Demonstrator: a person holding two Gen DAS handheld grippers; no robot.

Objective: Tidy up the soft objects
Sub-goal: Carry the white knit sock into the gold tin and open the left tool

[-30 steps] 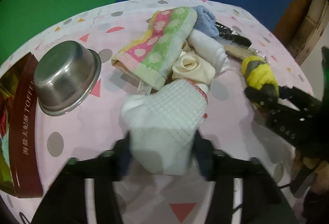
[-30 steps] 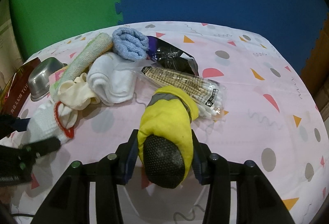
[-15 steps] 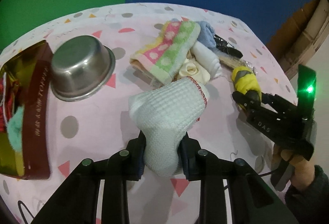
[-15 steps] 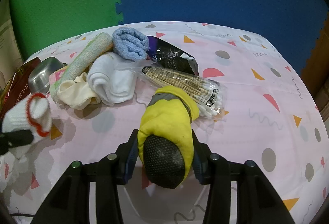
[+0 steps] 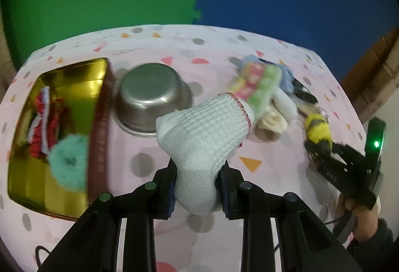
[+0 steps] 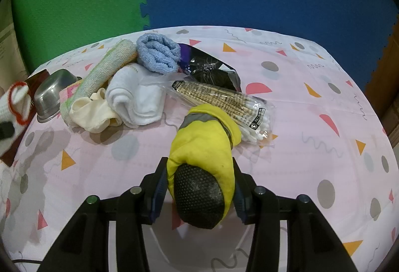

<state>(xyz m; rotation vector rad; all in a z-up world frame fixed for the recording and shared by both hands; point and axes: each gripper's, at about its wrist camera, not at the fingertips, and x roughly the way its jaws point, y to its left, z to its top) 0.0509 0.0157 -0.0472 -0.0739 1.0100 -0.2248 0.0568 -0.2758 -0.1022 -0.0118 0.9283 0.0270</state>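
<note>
My left gripper (image 5: pixel 198 184) is shut on a white knit sock with a red-stitched cuff (image 5: pixel 204 132) and holds it above the table, right of the open gold tin (image 5: pixel 72 87). The tin holds a teal pompom (image 5: pixel 68 159) and a red-and-white cloth (image 5: pixel 42 122). My right gripper (image 6: pixel 199 192) is shut on a yellow glove with a black dotted tip (image 6: pixel 204 154), low over the table. A pile of soft things lies beyond it: a blue towel (image 6: pixel 159 52), a white cloth (image 6: pixel 136 95), a cream cloth (image 6: pixel 92 112) and a green-striped towel (image 6: pixel 104 70).
A steel bowl (image 5: pixel 149 100) sits upside down between the tin and the pile. A cotton swab packet (image 6: pixel 224 102) and a black foil packet (image 6: pixel 212 70) lie by the pile. Green and blue foam walls stand behind the pink patterned tablecloth (image 6: pixel 311 147).
My left gripper has swung left with the white sock, away from the pile and toward the gold tin, which has come fully into view. My right gripper has stayed still with the yellow glove.
</note>
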